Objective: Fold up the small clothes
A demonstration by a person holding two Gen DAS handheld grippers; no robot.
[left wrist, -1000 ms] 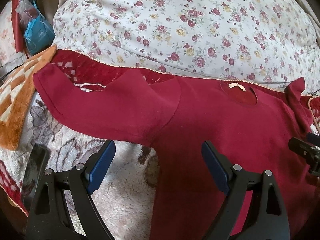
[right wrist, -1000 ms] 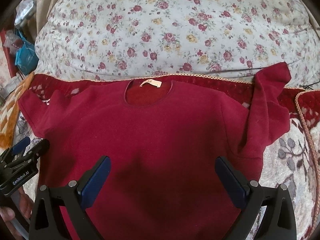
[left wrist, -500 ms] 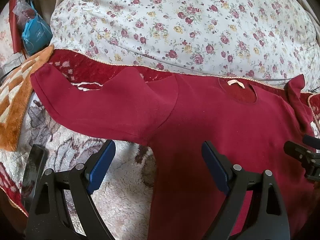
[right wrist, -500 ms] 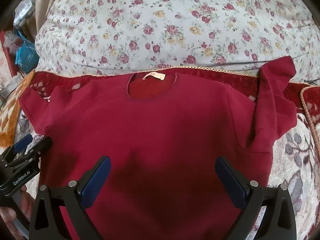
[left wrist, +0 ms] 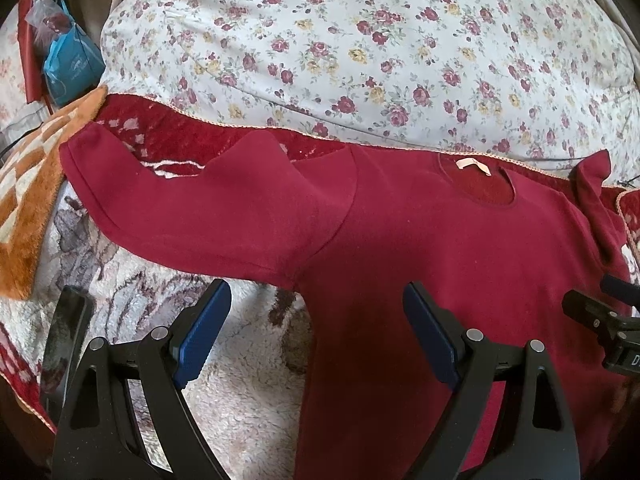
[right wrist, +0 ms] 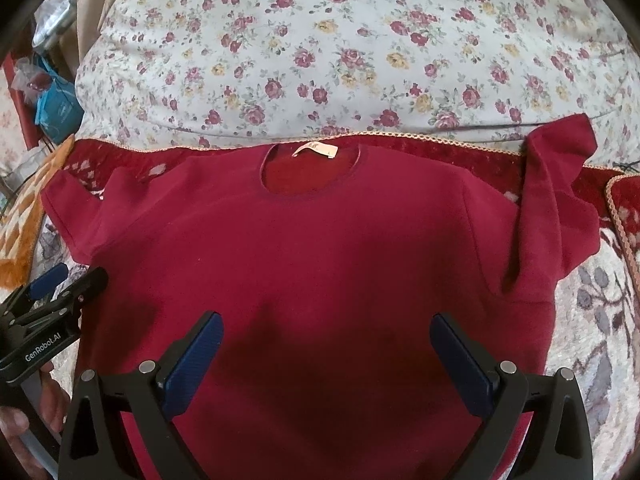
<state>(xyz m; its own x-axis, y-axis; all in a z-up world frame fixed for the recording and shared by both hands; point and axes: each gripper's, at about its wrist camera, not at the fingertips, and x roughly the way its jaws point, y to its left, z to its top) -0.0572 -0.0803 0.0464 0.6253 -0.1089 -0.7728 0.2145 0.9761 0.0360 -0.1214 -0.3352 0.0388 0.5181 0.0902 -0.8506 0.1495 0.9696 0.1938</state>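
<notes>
With the dark red fleece sweatshirt flat on the patterned plush blanket, both claws gaping empty, we pinch each sleeve near its cuff.

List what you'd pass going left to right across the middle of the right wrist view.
Orange checked blanket → left sleeve → neck label → folded-up right sleeve → patterned bedspread.
</notes>
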